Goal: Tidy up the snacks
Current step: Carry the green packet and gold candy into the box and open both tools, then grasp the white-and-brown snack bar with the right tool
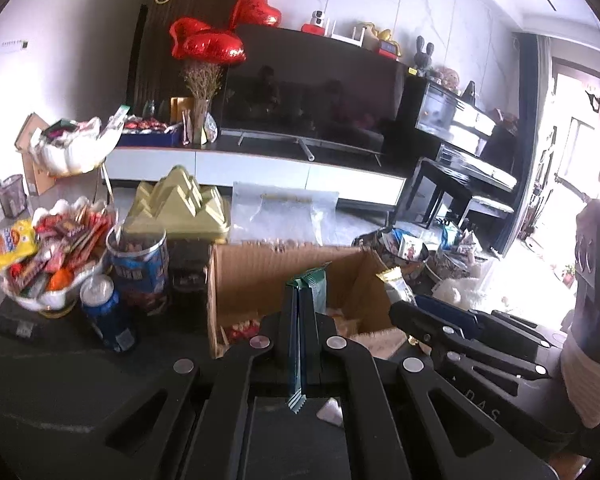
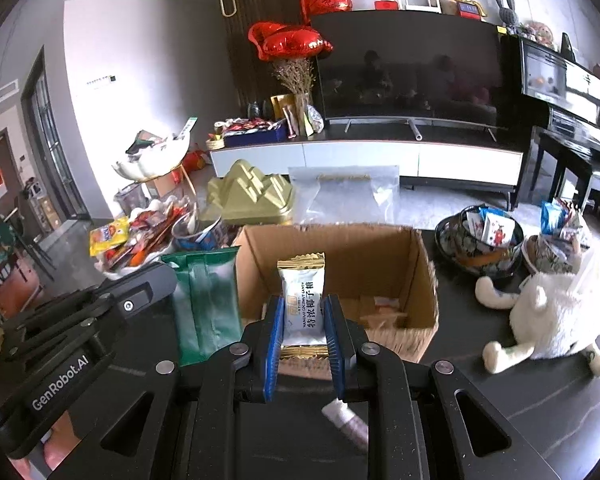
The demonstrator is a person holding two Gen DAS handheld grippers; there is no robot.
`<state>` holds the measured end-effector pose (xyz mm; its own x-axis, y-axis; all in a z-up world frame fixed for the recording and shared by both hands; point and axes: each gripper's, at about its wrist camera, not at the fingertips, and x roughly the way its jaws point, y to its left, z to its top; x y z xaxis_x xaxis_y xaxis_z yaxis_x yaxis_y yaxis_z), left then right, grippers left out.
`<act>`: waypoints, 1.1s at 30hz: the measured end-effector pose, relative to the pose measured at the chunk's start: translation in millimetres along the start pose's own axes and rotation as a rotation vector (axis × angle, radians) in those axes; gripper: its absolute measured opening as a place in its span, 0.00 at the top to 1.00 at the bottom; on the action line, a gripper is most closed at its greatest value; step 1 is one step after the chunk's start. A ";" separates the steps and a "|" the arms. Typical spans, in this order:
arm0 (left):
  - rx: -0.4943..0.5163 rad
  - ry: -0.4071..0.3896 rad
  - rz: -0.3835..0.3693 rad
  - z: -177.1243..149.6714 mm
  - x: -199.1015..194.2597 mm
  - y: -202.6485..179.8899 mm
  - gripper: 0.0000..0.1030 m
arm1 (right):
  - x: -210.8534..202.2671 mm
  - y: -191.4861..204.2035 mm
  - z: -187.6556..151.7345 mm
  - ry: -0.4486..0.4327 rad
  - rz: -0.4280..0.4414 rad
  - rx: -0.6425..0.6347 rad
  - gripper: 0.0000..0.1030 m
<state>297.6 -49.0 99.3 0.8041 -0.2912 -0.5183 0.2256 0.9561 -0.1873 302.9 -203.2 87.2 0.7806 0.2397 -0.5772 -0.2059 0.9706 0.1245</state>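
Left gripper (image 1: pixel 298 316): jaws clamped on a green snack packet (image 1: pixel 306 292), held edge-on, upright.
Right gripper (image 2: pixel 302 320): jaws gripping a white coconut candy packet (image 2: pixel 302 304) (gold crimped ends), upright.
Cardboard box (image 2: pixel 420 280): open-topped, just beyond both grippers, on the dark table (image 2: pixel 520 392).
Left of the box: blue can (image 1: pixel 104 312), white bowl (image 1: pixel 40 300) heaped with snacks.
Right: patterned bowl (image 2: pixel 480 256), plush toy (image 2: pixel 552 316).
Far: television (image 2: pixel 412 72).

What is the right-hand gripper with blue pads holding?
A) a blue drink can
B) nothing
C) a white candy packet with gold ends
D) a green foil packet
C: the right gripper has its blue pads clamped on the white candy packet with gold ends, above the open cardboard box.
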 end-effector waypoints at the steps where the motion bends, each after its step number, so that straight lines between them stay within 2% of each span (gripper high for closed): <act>1: 0.001 -0.001 0.002 4.9 3.3 -0.2 0.97 | 1.8 -1.4 2.8 -0.002 -0.002 -0.002 0.79; 8: 0.028 0.010 0.014 28.2 34.5 -0.7 0.97 | 22.2 -11.6 17.6 0.001 -0.016 -0.004 0.79; 15: 0.034 0.060 0.080 25.1 72.4 9.0 0.96 | 53.0 -21.7 20.5 0.035 -0.041 -0.013 0.77; 18: 0.062 0.080 0.109 21.2 80.0 8.2 0.83 | 61.5 -27.5 15.7 0.047 -0.062 -0.002 0.67; 23: 0.076 0.088 0.135 14.4 75.3 5.3 0.78 | 64.0 -33.7 7.3 0.073 -0.045 0.008 0.66; 28: 0.104 0.101 0.184 0.7 60.1 -3.6 0.73 | 53.6 -35.8 -6.2 0.079 -0.038 -0.035 0.66; 33: 0.087 0.143 0.186 -17.3 49.8 -11.1 0.71 | 41.6 -37.7 -21.2 0.090 -0.022 -0.067 0.66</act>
<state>325.7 -74.7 61.1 0.7519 -0.1054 -0.6508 0.1319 0.9912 -0.0082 330.6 -230.3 41.3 0.7298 0.2125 -0.6498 -0.2307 0.9713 0.0584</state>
